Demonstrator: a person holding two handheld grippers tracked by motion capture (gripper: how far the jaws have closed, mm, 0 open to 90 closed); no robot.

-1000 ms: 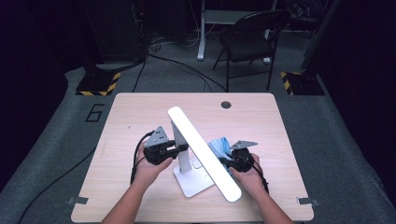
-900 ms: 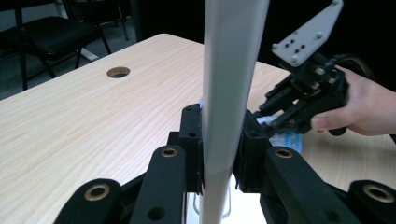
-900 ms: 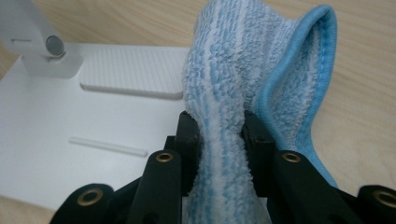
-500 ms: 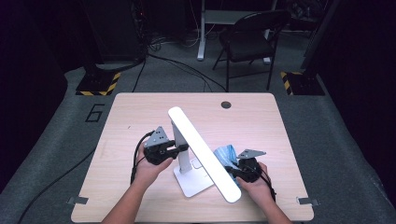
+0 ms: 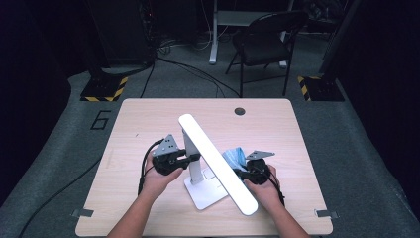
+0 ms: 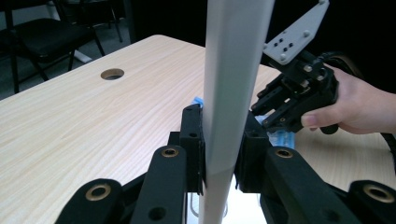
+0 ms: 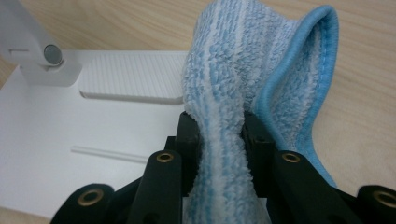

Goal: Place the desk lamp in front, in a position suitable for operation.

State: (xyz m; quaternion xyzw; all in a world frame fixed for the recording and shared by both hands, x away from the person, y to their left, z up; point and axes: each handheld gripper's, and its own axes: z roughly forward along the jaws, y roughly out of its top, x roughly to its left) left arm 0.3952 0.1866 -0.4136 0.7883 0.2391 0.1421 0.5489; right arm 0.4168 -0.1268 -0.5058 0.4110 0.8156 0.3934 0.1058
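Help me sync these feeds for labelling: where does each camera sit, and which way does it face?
High view: above the person's side, looking forward and down on the table; forearms, left claw and right claw show.
Left gripper view: on the left claw, facing along its jaws clamped on the lamp stem.
Right gripper view: on the right claw, facing the blue cloth it grips.
Shared: the white lamp base.

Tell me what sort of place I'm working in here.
Probably a lab or recording studio, not a home: a light wooden table with a cable hole stands on grey carpet marked with a number 6, with yellow-and-black hazard-striped stand bases and a black folding chair behind.
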